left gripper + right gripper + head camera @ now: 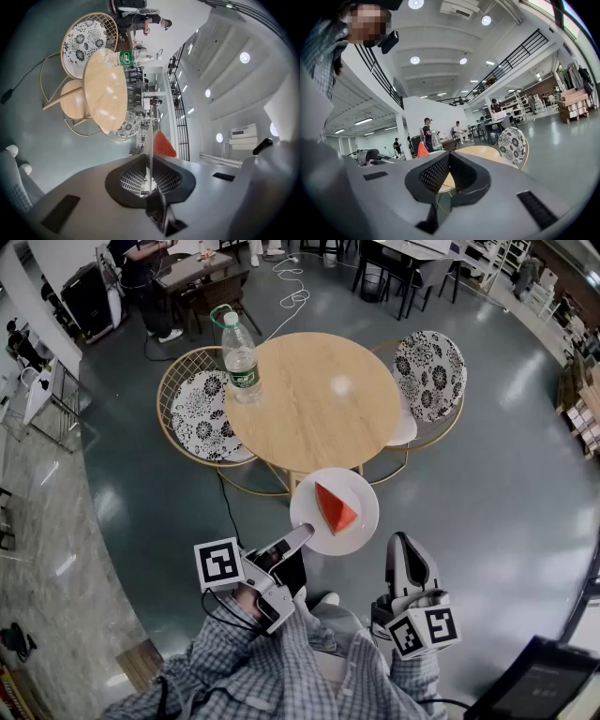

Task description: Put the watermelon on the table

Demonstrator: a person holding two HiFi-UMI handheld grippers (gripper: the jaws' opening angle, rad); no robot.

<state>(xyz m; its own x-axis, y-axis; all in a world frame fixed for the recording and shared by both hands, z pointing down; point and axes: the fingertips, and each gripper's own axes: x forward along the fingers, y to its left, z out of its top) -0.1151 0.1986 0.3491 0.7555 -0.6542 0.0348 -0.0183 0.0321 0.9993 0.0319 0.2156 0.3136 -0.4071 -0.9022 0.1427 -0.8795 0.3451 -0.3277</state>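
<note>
A white plate [316,527] carries one red, wedge-shaped watermelon slice [335,508], which lies near the plate's middle. The left gripper [302,536] has its jaws closed on the plate's near-left rim. In the left gripper view the rim runs as a thin edge between the two pads, with the red wedge just beyond it. The plate is held in the air at the near edge of the round wooden table [309,399] and does not rest on the tabletop.

The right gripper [403,542] is to the right of the plate and clear of it. Its jaws are pressed together with nothing between them.

A clear plastic bottle [240,357] with a green label and a green neck ring stands upright at the table's left edge. The rest of the tabletop is bare wood. I cannot tell how full the bottle is.

A wire-framed chair with a black-and-white floral cushion [197,414] is pushed up against the table on the left. A second chair like it [429,373] stands on the right. A dark cable [228,507] trails over the grey floor from under the table towards the person. A white cable [295,289] lies looped on the floor on the far side. Further off there are dark tables, chairs and a few people.
</note>
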